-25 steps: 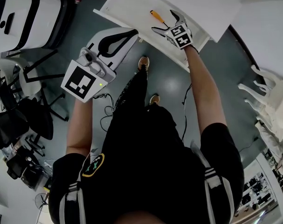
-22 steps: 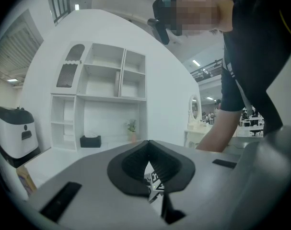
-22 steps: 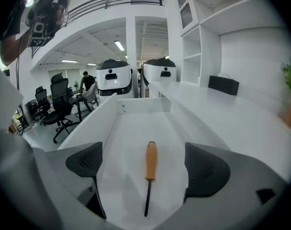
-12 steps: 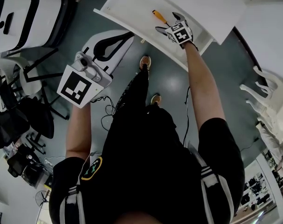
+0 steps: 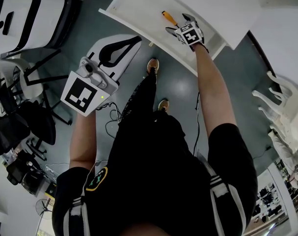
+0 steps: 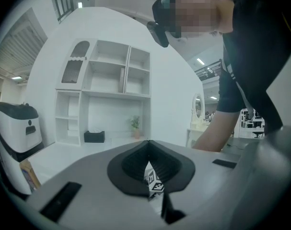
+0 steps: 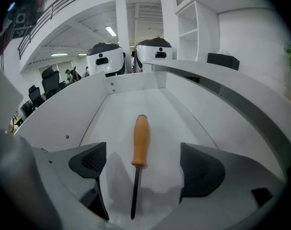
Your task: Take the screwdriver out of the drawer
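An orange-handled screwdriver (image 7: 140,140) lies flat on the floor of the open white drawer (image 7: 83,109), shaft toward the camera. In the head view the screwdriver (image 5: 168,17) lies in the drawer (image 5: 139,6) at the top. My right gripper (image 7: 145,166) reaches down into the drawer and straddles the tool. Its jaws are closing, with the shaft and the handle's near end between them, and neither of the pads (image 7: 93,160) touches it. The right gripper (image 5: 177,23) is just right of the handle in the head view. My left gripper (image 5: 138,38) hangs shut and empty in front of the drawer, as the left gripper (image 6: 148,143) view confirms.
A white and black machine (image 5: 21,18) stands at the upper left and black office chairs (image 5: 21,127) at the left. A white chair (image 5: 281,107) stands at the right. Cables (image 5: 114,119) trail on the grey floor. The left gripper view shows a white shelf unit (image 6: 107,99).
My right gripper has sunk into the drawer and closed in around the screwdriver. The left gripper has stayed about where it was.
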